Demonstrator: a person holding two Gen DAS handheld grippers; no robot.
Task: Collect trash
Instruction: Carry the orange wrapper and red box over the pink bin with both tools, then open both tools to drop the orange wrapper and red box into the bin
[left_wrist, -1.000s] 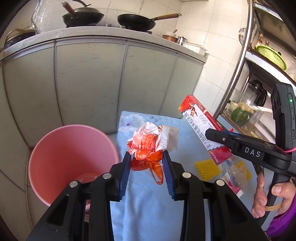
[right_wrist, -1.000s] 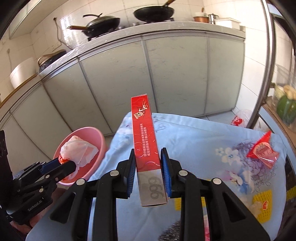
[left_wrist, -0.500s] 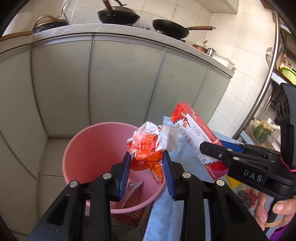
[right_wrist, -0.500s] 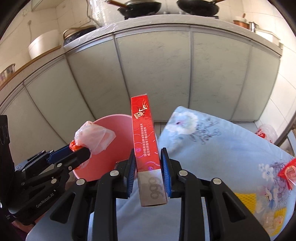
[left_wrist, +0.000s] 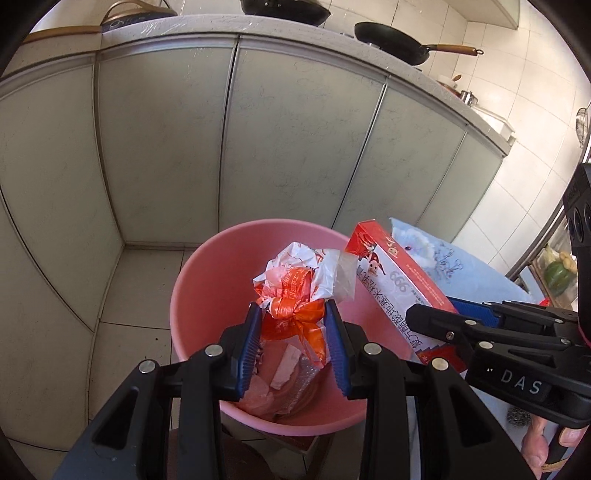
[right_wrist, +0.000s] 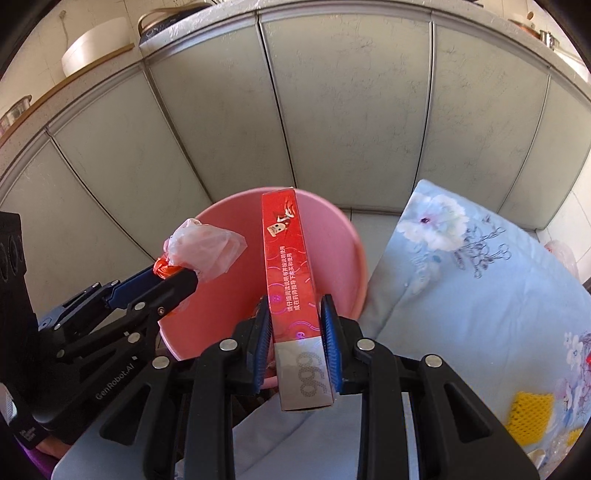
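My left gripper (left_wrist: 293, 314) is shut on a crumpled orange and white plastic wrapper (left_wrist: 299, 288) and holds it above the open mouth of the pink bin (left_wrist: 192, 295). The bin holds some wrappers at its bottom. My right gripper (right_wrist: 294, 314) is shut on a long red carton (right_wrist: 286, 258), which stands up over the bin's right side (right_wrist: 354, 254). In the left wrist view the red carton (left_wrist: 395, 284) and the right gripper (left_wrist: 436, 321) sit just right of the wrapper. The right wrist view shows the left gripper (right_wrist: 181, 280) with the wrapper (right_wrist: 207, 251) at the left.
Grey cabinet doors (left_wrist: 277, 140) stand behind the bin under a counter with a black pan (left_wrist: 395, 40). A table with a blue flowered cloth (right_wrist: 461, 288) lies right of the bin, with a yellow foam net (right_wrist: 528, 410) on it. A hand (left_wrist: 539, 443) grips the right tool.
Both grippers have swung left from over the blue cloth to over the pink bin, carrying the wrapper and the red carton. Their grips have not changed.
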